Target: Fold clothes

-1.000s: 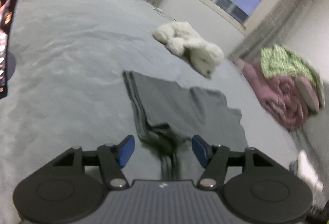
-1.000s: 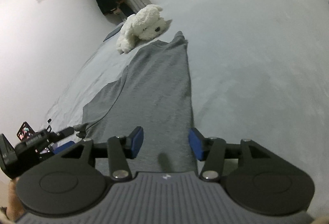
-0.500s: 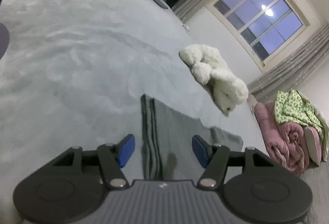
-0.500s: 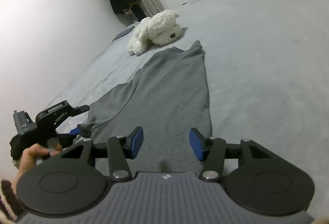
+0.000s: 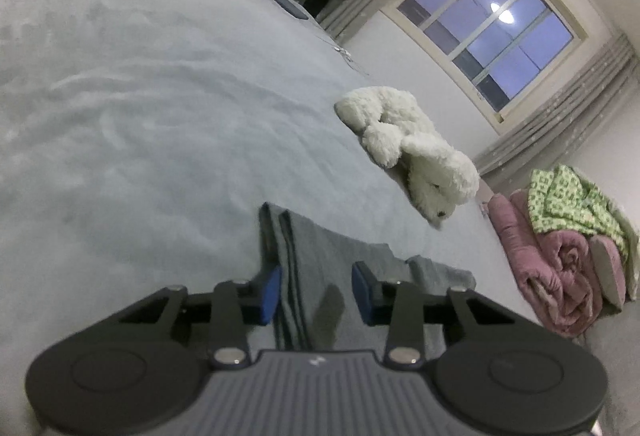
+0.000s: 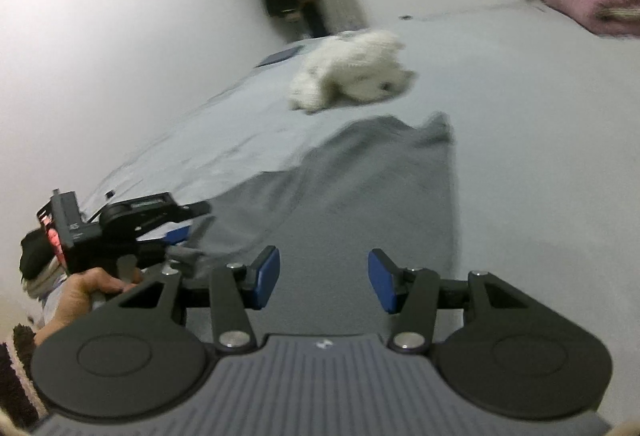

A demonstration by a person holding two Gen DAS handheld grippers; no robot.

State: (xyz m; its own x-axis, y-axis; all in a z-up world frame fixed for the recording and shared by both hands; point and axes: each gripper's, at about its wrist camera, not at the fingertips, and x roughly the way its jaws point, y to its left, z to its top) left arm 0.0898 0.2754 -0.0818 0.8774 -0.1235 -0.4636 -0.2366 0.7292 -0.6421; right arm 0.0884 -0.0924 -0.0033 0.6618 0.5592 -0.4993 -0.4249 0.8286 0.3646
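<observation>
Both pairs of fingers stand spread with nothing between them: my left gripper [image 5: 316, 292] hangs over the hem edge of the grey shirt [image 5: 340, 264], my right gripper [image 6: 324, 284] over its broad middle. That shirt [image 6: 360, 196] lies spread on the pale bed [image 5: 140, 96], running from my fingers toward twelve o'clock, where a white plush dog [image 6: 352, 76] sits just beyond its far end. At the left edge I see doubled layers, so I judge one side may already be turned in; equally it could just be a bunched hem. Whichever fold is in hand, any grasp calls for lowering onto an edge and closing on fabric only. My right view is blurred, so the collar end is hard to read; the near hem hides under both gripper bodies, and the person's hand [image 6: 86, 286] at eight o'clock is partly cut off.
</observation>
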